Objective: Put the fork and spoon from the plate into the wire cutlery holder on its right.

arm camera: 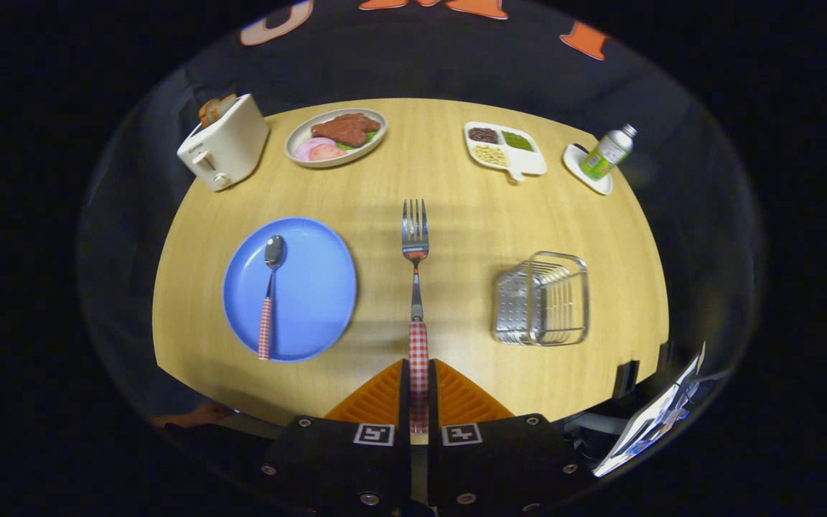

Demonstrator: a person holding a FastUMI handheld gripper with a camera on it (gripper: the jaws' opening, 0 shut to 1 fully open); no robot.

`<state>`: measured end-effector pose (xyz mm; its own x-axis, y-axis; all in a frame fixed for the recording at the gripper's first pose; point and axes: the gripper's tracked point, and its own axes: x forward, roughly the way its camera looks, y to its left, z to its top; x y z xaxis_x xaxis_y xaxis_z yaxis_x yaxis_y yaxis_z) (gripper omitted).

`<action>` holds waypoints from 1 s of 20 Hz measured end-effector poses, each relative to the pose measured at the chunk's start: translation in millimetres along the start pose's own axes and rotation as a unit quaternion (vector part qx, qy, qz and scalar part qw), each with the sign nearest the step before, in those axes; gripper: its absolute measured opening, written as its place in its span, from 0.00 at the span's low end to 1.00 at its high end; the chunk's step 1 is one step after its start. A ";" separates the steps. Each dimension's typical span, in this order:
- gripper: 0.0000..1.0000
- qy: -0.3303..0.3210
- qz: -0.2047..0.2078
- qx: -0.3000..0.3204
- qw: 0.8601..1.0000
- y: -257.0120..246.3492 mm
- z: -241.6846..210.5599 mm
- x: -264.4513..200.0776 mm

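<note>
Gripper view: gripper (pixel 418 391) pinching fork (pixel 416 258) handle, left of wire holder (pixel 543 299); spoon (pixel 268 294) on plate (pixel 313 287); neither placed.

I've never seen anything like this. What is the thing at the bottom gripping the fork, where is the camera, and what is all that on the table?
It is a handheld two-finger gripper; a person carries it, no robot arm. The camera rides on it and looks forward along the fingers, hence the rounded view. The fingers are shut on the red-checked handle of a steel fork, its tines pointing away. On the round wooden table lie a blue plate holding a matching spoon, and on the other side of the fork a wire cutlery holder. Beyond stand a cream toaster, an oval dish of food, a white divided tray and a small green bottle.
</note>
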<state>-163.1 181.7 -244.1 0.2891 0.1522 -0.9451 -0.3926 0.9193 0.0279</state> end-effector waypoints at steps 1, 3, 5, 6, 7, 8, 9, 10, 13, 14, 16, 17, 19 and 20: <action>0.10 0.002 -0.010 0.007 1.000 -17.6 -1.9 -3.0; 0.10 0.017 -0.023 0.021 0.999 -47.1 -10.6 -7.9; 0.10 0.033 -0.032 0.026 0.999 -66.4 -20.0 -10.6; 0.10 0.040 -0.037 0.023 0.998 -74.4 -23.6 -11.2; 0.10 0.048 -0.039 0.021 0.998 -79.9 -26.5 -9.1; 0.10 0.055 -0.038 0.022 0.998 -81.8 -27.7 -6.7; 0.10 0.062 -0.035 0.023 0.997 -83.9 -31.3 -4.2; 0.10 0.070 -0.031 0.023 0.997 -84.5 -33.2 -2.4; 0.10 0.084 -0.024 0.014 0.996 -86.6 -35.0 -5.2; 0.10 0.088 -0.022 0.013 0.996 -87.9 -33.4 -4.3; 0.10 0.097 -0.018 0.015 0.995 -90.5 -28.7 -1.4; 0.10 0.105 -0.016 0.014 0.994 -92.3 -27.6 -2.3; 0.11 0.123 -0.008 0.011 0.992 -94.6 -29.2 -1.5; 0.11 0.131 -0.006 0.011 0.991 -95.5 -29.8 -0.9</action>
<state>-151.9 82.9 -255.6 0.0549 0.0440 -0.9975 -0.3704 0.9287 0.0206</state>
